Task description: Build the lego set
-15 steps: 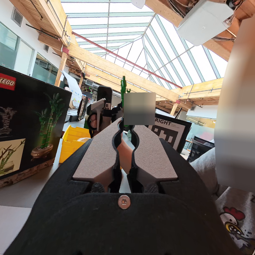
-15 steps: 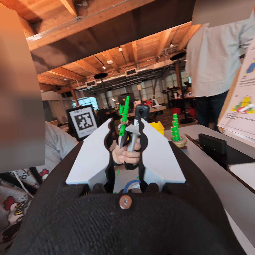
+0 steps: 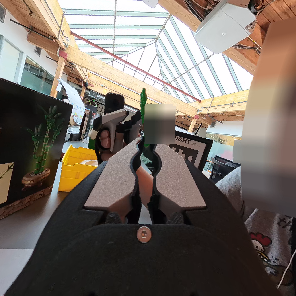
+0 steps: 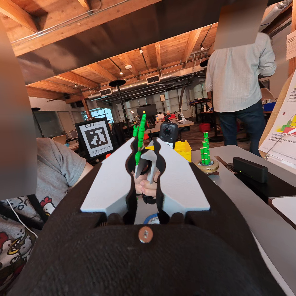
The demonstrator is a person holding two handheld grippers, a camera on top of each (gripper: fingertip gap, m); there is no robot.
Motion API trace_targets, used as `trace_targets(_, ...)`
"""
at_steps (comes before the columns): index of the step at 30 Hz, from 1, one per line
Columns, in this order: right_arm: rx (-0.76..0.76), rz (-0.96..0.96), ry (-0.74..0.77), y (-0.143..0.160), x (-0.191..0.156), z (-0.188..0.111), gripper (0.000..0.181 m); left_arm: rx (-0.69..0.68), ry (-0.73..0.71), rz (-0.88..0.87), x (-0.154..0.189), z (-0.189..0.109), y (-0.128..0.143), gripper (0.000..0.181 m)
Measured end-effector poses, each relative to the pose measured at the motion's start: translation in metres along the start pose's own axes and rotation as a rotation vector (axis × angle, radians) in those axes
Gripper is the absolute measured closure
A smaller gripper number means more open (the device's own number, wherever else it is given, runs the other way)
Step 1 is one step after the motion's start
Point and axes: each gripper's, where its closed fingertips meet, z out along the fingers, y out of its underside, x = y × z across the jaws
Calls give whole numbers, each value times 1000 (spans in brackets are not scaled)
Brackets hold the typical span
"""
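Both grippers are raised above the table and face each other. A thin green lego stalk [image 4: 141,133] with a small side branch stands upright between them. My left gripper [image 3: 146,141] is shut on the stalk's lower end; in the right wrist view its grey fingers [image 4: 144,165] converge on the stalk. My right gripper [image 4: 145,140] has its jaws narrowly apart around the stalk's middle: the stalk lies against the left pad, with a gap to the right pad. In the left wrist view the stalk [image 3: 143,104] rises beside the right gripper [image 3: 125,121], partly behind a blurred patch.
A partly built green bamboo model on a round tan base [image 4: 205,153] stands on the grey table [image 4: 240,208]. Also there: a black box [image 4: 249,169], yellow bins [image 3: 76,168], the set's dark box [image 3: 32,144], an instruction sheet [image 4: 280,136]. A person [image 4: 237,80] stands behind. My two grippers' fingertips are within a few centimetres of each other.
My right gripper's jaws have narrowed around the stalk. The left gripper keeps its hold; both grippers have shifted only slightly.
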Motion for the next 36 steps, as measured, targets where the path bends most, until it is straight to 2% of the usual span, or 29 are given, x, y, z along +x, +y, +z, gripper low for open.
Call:
trace_targets(5, 63, 13, -49, -15, -11, 2, 171, -3, 20, 13, 4, 1, -1, 177)
trace_targets(8, 75, 12, -25, -21, -12, 1, 172, -3, 27, 8, 5, 1, 0, 177)
trace_targets(19, -44, -112, 147, -16, -5, -9, 168, 2, -10, -12, -3, 0, 0, 177)
trace_targets(22, -123, -131, 272, -5, 11, -12, 159, 24, -106, 9, -18, -7, -4, 176)
trace_targets(25, -294, -312, 432, 10, 26, -10, 154, 76, -144, -2, -25, -18, -17, 177)
trace_targets(28, -473, -543, 492, 26, 27, -2, 154, 95, -163, -17, -29, -24, -23, 177)
trace_targets(32, -698, -717, 556, 50, 37, 5, 153, 100, -181, -26, -32, -24, -22, 176)
trace_targets(36, -781, -804, 562, 63, 41, 15, 154, 109, -194, -43, -35, -25, -21, 176)
